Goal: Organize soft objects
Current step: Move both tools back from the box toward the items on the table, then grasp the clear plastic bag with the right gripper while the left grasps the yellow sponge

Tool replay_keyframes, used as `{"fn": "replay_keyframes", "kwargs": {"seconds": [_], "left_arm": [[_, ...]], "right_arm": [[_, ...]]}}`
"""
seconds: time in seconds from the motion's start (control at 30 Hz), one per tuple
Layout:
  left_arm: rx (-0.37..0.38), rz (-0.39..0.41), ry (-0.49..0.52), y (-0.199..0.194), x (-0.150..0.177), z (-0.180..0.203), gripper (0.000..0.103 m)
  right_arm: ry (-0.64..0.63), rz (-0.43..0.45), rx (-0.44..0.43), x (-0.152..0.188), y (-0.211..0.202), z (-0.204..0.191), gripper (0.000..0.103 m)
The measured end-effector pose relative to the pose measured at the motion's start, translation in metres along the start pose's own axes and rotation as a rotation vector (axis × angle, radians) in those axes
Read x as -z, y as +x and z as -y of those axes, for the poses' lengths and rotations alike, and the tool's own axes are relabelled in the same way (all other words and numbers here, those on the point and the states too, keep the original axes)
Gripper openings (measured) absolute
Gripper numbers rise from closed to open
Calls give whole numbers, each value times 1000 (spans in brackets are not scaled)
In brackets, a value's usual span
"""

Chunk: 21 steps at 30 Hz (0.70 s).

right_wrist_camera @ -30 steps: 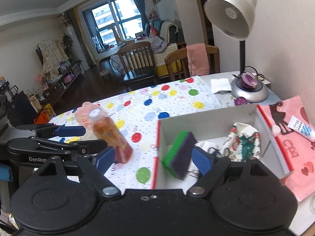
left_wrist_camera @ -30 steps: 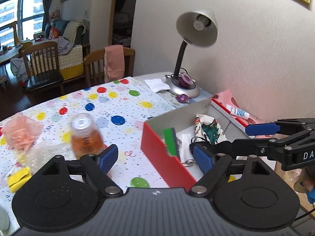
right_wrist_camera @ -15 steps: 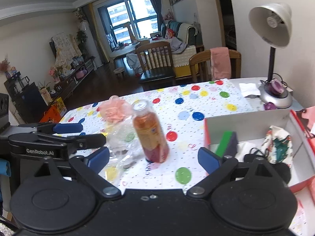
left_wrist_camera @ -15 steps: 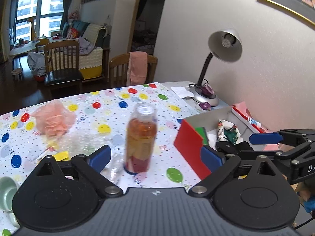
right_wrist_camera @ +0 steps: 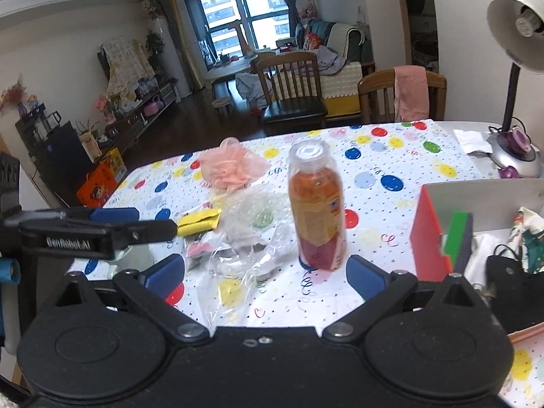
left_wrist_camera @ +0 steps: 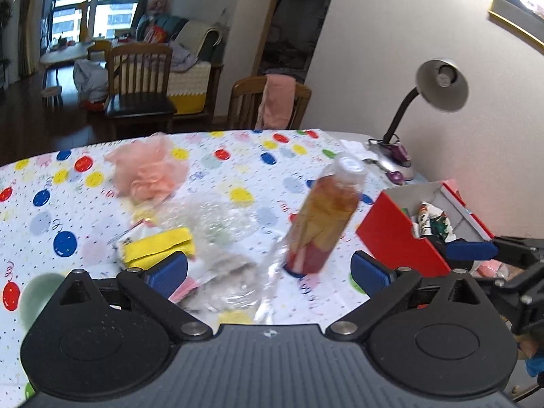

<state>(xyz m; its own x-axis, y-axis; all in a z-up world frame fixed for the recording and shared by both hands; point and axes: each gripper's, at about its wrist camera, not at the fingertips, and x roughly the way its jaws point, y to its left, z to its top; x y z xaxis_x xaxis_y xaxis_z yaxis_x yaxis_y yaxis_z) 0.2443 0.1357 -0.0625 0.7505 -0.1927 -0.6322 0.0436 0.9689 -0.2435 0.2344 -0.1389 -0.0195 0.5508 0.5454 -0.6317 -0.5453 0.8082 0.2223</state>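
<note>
Pink mesh puff (left_wrist_camera: 147, 170) beyond crumpled plastic (right_wrist_camera: 244, 238); left tool (left_wrist_camera: 268, 270) and right tool (right_wrist_camera: 265, 273) both opening, nothing between their pads

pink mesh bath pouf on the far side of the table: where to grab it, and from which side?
Grip the pink mesh pouf across its gathered middle, coming from above and slightly from the near side. It sits as a loose ruffled mound on the tablecloth, so any pinch through the bulk should hold. The crumpled clear plastic and the bottle lie on the near side, so a low approach would likely snag them.
</note>
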Motion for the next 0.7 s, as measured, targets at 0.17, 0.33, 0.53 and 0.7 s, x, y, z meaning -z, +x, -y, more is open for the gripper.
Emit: {"fn": "replay_keyframes", "kwargs": {"seconds": [0.17, 0.33, 0.53, 0.7], "left_arm": [[-30, -2, 3, 8, -3, -25, 103], [-65, -30, -14, 25, -9, -47, 103], [-117, -77, -25, 51, -19, -64, 103], [-126, -121, 15, 68, -29, -71, 103]], "right_arm": [[2, -34, 7, 6, 23, -10, 101], [19, -48, 30, 10, 47, -13, 100], [-6, -67, 60, 14, 79, -17, 96], [40, -102, 50, 18, 102, -13, 89]]}}
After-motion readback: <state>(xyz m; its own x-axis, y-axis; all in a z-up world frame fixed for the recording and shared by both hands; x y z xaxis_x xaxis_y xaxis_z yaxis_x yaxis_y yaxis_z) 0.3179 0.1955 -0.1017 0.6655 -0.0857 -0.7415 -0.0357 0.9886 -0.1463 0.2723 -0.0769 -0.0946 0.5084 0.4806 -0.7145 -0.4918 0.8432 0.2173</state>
